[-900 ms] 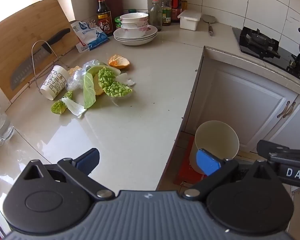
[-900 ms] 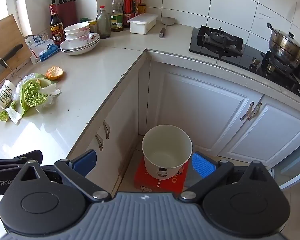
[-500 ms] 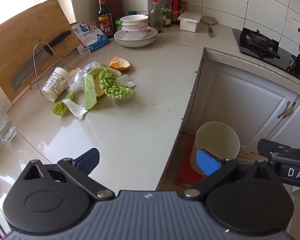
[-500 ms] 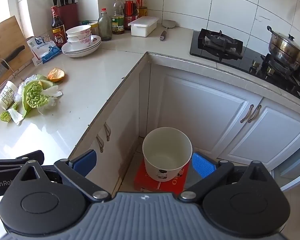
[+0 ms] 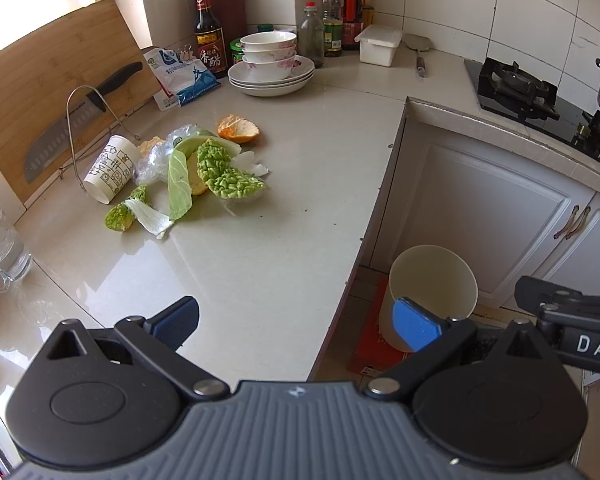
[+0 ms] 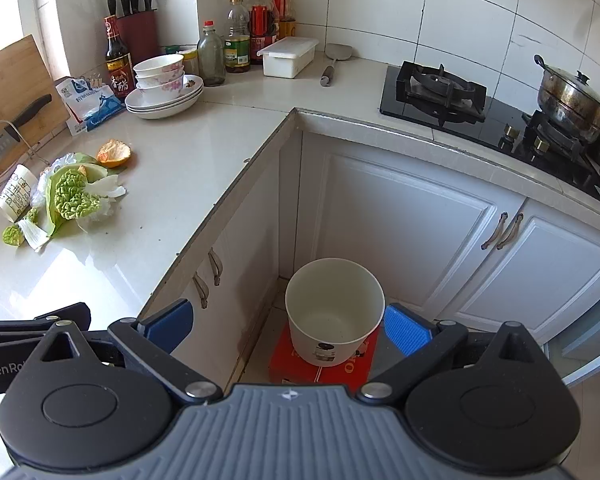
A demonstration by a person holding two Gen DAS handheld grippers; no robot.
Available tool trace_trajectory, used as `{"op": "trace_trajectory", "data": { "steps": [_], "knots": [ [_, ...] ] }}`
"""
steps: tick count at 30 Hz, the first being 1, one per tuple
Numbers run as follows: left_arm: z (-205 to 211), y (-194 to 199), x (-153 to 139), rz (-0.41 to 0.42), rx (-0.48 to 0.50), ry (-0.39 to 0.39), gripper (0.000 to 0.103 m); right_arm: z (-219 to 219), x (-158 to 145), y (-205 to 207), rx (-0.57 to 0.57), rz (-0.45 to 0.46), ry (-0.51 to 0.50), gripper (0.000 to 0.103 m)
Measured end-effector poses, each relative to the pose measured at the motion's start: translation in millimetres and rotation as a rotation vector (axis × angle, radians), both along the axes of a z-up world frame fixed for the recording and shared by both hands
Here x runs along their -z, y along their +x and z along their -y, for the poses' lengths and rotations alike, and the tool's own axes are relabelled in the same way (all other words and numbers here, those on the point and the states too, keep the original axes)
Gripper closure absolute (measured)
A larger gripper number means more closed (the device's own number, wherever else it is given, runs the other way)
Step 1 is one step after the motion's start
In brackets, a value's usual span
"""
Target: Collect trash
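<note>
Left claw [image 5: 296, 322]: gaping wide, holding nothing, hovering over the counter [image 5: 260, 264] edge.
Right claw [image 6: 286, 322]: gaping wide, hanging above the bin [image 6: 334, 312].
Scraps [image 5: 196, 172]: lying well ahead-left; possibly touching the cup [image 5: 110, 174].

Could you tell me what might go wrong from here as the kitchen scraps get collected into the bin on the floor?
1. The cabbage leaves overlap the orange peel and plastic wrap, so one pinch may lift only part and scatter the rest.
2. The white bin stands below the counter edge; scraps dropped from counter height could miss it.
3. The paper cup lies against the wire rack holding the cleaver; the left tongs could snag it.
</note>
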State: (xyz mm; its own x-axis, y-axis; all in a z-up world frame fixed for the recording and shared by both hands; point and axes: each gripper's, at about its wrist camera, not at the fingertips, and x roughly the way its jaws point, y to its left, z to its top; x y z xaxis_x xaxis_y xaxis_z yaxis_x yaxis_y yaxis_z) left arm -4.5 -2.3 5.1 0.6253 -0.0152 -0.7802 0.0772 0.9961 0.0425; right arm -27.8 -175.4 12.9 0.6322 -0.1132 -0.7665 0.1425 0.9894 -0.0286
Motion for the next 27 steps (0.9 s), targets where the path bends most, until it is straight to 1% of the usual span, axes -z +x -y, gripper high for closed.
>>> {"op": "trace_trajectory", "data": {
  "steps": [27],
  "knots": [
    [0.5,-3.1,-2.2,0.006,-0.015,-0.004,0.0,2.9,-3.8,-4.2,-0.025,0.02,-0.007,0.0]
  ]
}}
